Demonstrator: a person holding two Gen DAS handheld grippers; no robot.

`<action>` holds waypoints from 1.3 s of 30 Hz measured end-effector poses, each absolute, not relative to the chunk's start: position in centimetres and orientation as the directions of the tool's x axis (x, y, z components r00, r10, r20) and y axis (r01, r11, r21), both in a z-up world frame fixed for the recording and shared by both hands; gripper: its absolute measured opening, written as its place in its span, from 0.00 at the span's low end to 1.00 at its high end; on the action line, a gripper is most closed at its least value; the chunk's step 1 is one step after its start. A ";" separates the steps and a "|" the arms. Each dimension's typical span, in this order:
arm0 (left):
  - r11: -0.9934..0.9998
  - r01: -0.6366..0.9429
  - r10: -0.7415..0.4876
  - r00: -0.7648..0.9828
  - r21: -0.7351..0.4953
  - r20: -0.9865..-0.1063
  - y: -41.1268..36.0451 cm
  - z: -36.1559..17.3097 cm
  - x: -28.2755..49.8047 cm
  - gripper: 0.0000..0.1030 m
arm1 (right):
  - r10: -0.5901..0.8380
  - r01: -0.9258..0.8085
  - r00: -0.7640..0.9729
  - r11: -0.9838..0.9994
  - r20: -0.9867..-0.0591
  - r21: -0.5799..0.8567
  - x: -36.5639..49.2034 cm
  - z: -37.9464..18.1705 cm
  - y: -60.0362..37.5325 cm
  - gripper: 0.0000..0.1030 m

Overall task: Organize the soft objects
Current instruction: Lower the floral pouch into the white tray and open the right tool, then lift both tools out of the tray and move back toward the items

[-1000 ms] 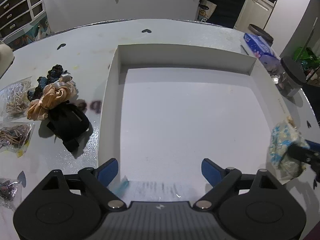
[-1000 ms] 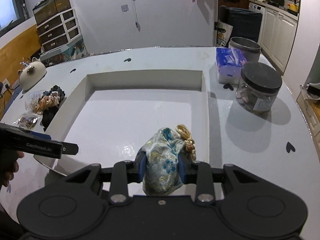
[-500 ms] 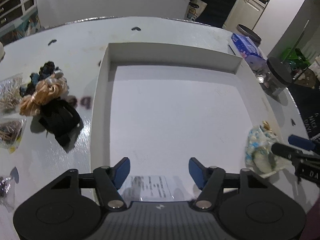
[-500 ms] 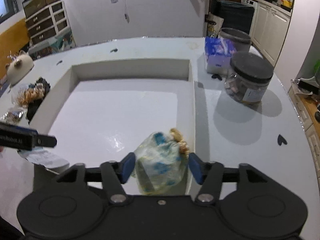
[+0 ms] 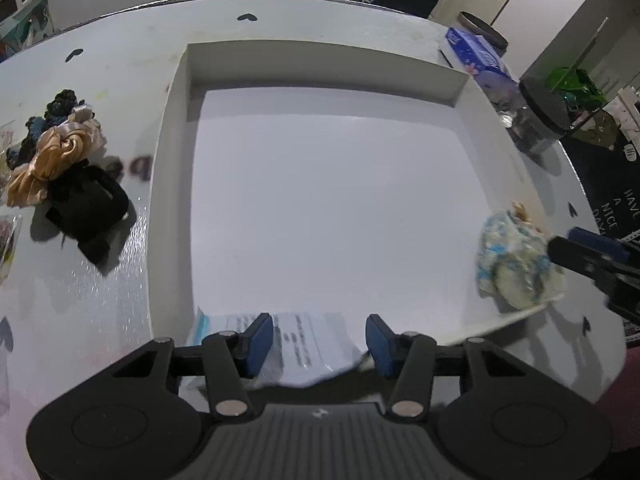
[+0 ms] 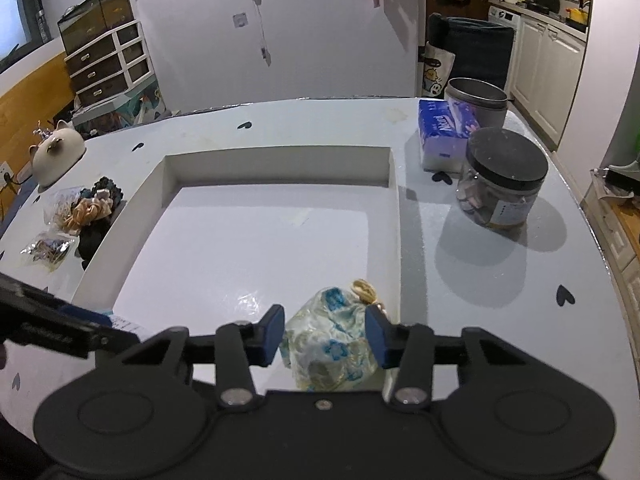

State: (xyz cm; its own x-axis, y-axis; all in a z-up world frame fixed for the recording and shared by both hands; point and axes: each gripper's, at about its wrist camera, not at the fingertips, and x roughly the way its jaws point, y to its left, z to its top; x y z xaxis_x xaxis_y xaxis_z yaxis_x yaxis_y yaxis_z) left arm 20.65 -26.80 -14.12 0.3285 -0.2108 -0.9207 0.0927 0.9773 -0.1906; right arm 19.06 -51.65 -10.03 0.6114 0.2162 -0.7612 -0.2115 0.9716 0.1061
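Printed sheet (image 5: 304, 344) text blurred; clear packets (image 5: 6, 240) cut off at left edge

A crumpled blue-and-cream floral pouch (image 6: 334, 338) lies in the white tray's (image 6: 276, 164) near right corner.

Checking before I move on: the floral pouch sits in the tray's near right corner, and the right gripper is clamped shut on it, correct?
Not quite. The right wrist view shows the right gripper open, its pads apart from the floral pouch. The pouch does sit in the white tray's near right corner.
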 end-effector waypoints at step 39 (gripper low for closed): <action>0.976 0.084 -0.216 0.297 -0.200 -0.930 -25.4 -13.2 21.0 0.21 | 0.259 -0.253 0.587 0.959 -0.767 0.130 19.3 -10.3 -51.2 0.33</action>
State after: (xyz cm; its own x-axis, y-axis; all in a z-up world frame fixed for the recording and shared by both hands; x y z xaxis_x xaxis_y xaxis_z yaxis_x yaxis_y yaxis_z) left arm 20.95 -25.43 -13.19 0.2970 -0.2160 -0.9301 0.0844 0.9762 -0.1997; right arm 19.27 -51.22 -10.28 0.5875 0.2594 -0.7666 -0.2530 0.9586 0.1305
